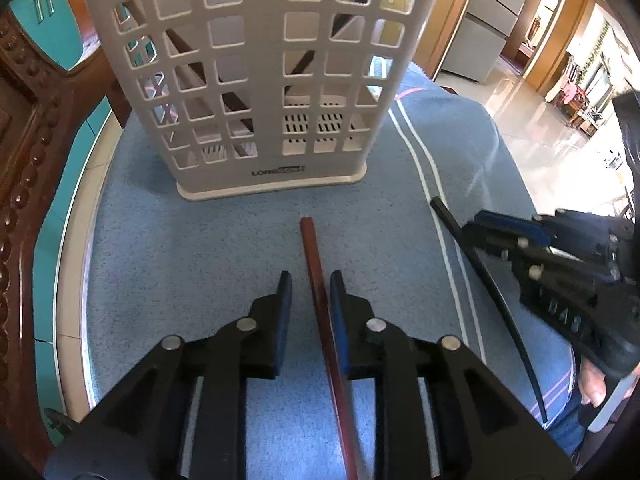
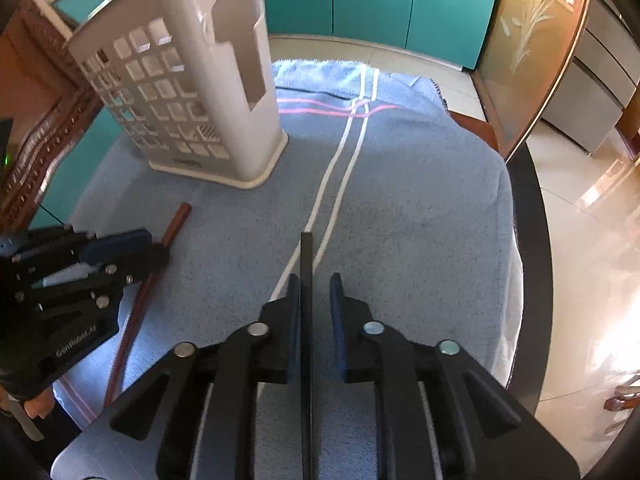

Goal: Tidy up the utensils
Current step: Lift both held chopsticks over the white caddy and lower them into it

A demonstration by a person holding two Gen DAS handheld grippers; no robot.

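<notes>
A white lattice utensil holder stands upright on a blue towel, with a few dark sticks leaning inside. A reddish-brown chopstick lies on the towel between the fingers of my left gripper, close to the right pad; the jaws are open around it. A black chopstick lies between the fingers of my right gripper, against the left pad; the jaws are open. The holder, brown chopstick and left gripper also show in the right wrist view. The black chopstick and right gripper show in the left wrist view.
The towel covers a round dark table whose rim shows at right. Carved wooden furniture stands at left, teal cabinets behind. A tiled floor lies beyond the table.
</notes>
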